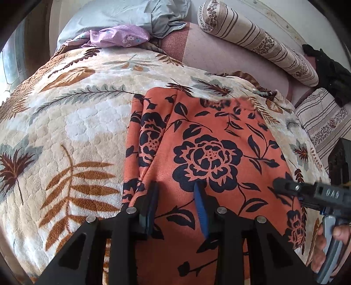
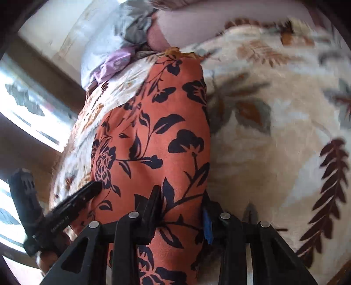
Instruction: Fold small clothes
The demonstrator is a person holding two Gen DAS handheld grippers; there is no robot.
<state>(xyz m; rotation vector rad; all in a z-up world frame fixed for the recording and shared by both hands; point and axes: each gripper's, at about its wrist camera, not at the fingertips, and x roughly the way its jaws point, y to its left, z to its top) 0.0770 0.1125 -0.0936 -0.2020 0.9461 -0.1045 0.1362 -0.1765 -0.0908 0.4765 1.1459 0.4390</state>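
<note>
Orange cloth garment w/ black flower and leaf print [image 1: 208, 153] lies folded lengthwise on cream fleece blanket w/ brown and grey leaf pattern [image 1: 72, 122], which covers the bed. Garment runs away from both cameras as a long strip; a lengthwise crease shows along its left side in left wrist view.

Left claw [image 1: 177, 193]: pitched downward over near end of garment, black fingers w/ blue pads standing apart, tips resting on or just above the cloth. Orange fabric shows in the gap between the fingers. Whether pads pinch a fold: cannot tell.

Right claw [image 2: 183, 201]: also pitched down, at near end of garment on its right edge. Fingers apart w/ a raised hump of orange cloth between them; left finger lies against the fabric, blue pad of right finger at garment's edge. Firm grip not confirmed. Right wrist view is motion-blurred.

Each claw appears in the other's view, low at frame edge, w/ person's hand [image 1: 324, 247] round the grey handle.

Beyond blanket: lilac flowered cloth [image 1: 116, 37], pale blue-grey bedding [image 1: 131, 15], striped beige bolster pillow [image 1: 256, 41], black item [image 1: 329, 70] at far right.
</note>
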